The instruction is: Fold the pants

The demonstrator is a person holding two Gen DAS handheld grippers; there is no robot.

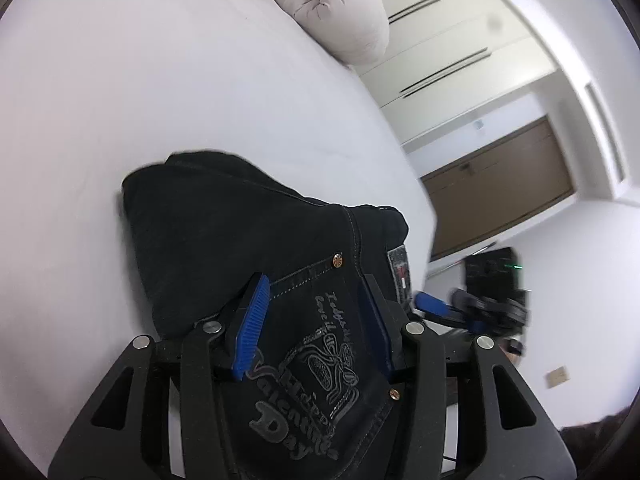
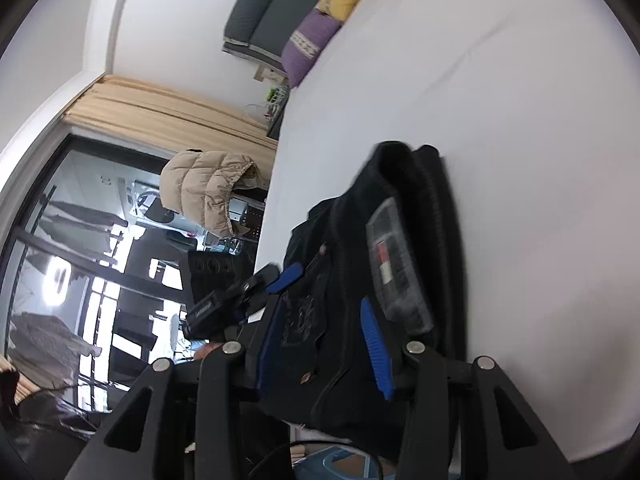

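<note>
Dark denim pants (image 1: 240, 232) lie folded in a thick bundle near the edge of the white bed (image 1: 120, 100). Grey embroidered lettering, copper rivets and a waistband patch face up. My left gripper (image 1: 316, 320) is open, its blue pads astride the embroidered back pocket. In the right wrist view the pants (image 2: 400, 220) show the patch (image 2: 394, 264). My right gripper (image 2: 320, 328) is open with the bundle's near end between its pads. Each gripper shows in the other's view: the right one (image 1: 460, 308) beside the bed edge, the left one (image 2: 256, 284) at the pants' left.
A grey rolled duvet (image 1: 332, 8) and a yellow pillow lie at the bed's far end. Purple (image 2: 308, 46) and yellow cushions sit by the headboard. White wardrobes (image 1: 460, 40), a brown door, a beige puffer jacket (image 2: 208, 192), curtains and dark windows surround the bed.
</note>
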